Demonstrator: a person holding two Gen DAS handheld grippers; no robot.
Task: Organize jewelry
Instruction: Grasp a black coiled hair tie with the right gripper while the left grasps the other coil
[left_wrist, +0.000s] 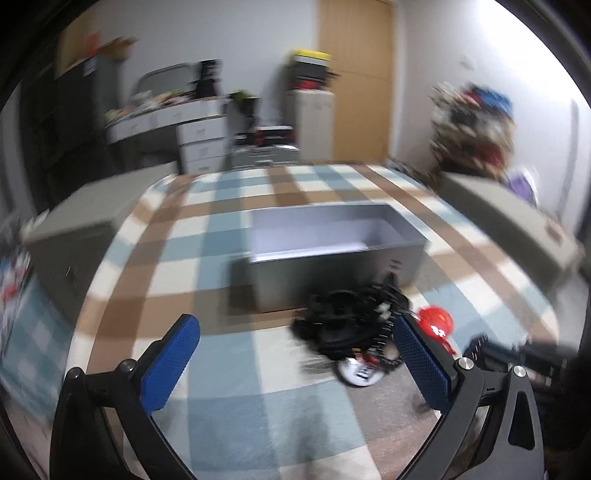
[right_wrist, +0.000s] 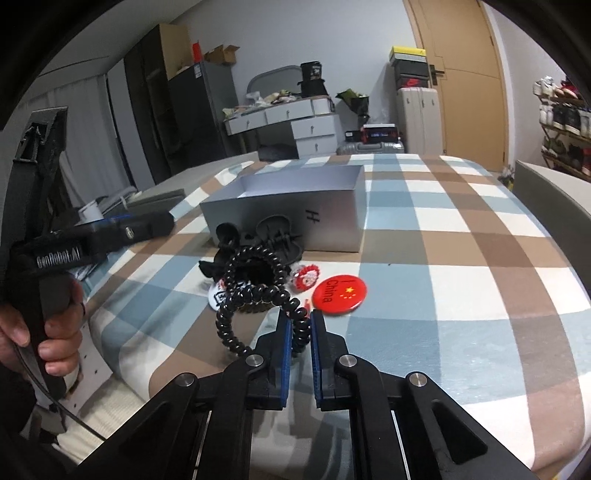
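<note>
An open grey box (right_wrist: 295, 210) stands on the checked cloth; it also shows in the left wrist view (left_wrist: 332, 247). In front of it lies a pile of hair accessories: a black claw clip (right_wrist: 273, 232), a second black spiral hair tie (right_wrist: 255, 273), a white badge (right_wrist: 218, 293), a small red-white badge (right_wrist: 306, 277) and a red "China" badge (right_wrist: 339, 291). My right gripper (right_wrist: 298, 325) is shut on a black spiral hair tie (right_wrist: 236, 325), lifted just above the cloth. My left gripper (left_wrist: 295, 350) is open and empty, left of the blurred pile (left_wrist: 351, 325).
The checked cloth covers a table (right_wrist: 461, 258). Grey chair backs stand at the right (right_wrist: 554, 195) and left (left_wrist: 74, 236). The left gripper's handle and the hand holding it show in the right wrist view (right_wrist: 55, 266). Drawers, suitcases and a door are behind.
</note>
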